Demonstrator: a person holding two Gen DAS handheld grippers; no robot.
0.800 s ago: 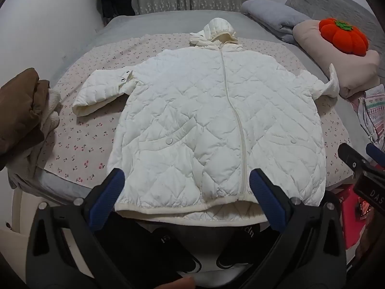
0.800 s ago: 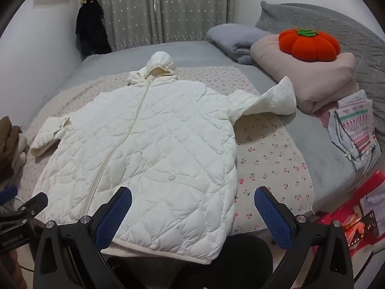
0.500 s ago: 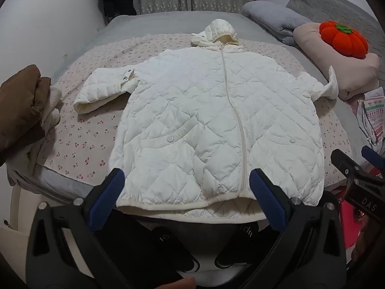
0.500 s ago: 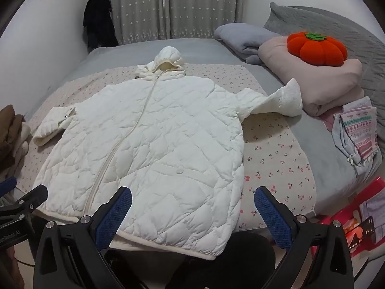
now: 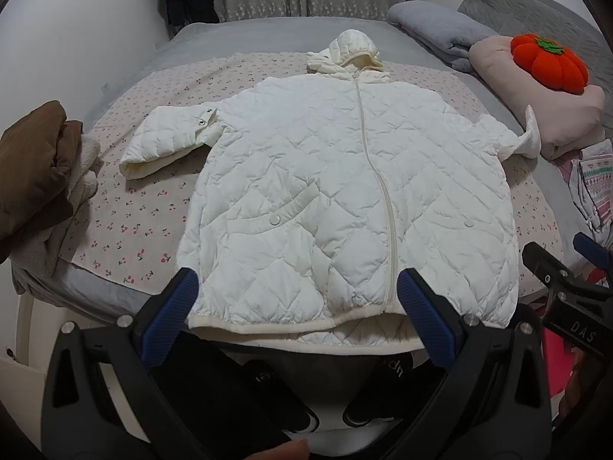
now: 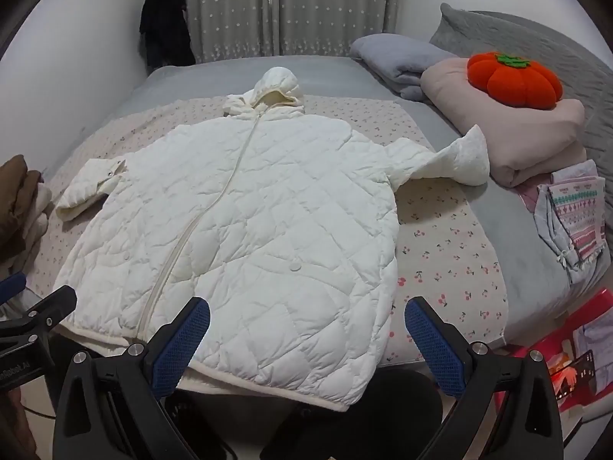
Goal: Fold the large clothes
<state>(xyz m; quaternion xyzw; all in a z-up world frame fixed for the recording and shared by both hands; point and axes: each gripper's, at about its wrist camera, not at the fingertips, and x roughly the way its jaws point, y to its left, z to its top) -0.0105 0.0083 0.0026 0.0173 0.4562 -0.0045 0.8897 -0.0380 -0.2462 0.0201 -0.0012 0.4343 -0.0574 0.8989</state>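
Both tools hung over the bed's near edge, empty: the left hand-held gripper [image 5: 299, 306] and the right hand-held gripper [image 6: 306, 339] stood with jaws fully apart, gripping nothing. The white quilted jacket [image 5: 345, 199] lay flat, zipped, hem at the near edge, hood [image 5: 356, 50] toward the far side. Folding probably started best with the sleeves: pinch each cuff, [image 5: 145, 161] and [image 6: 459, 161], and lay it across the chest without dragging the body.
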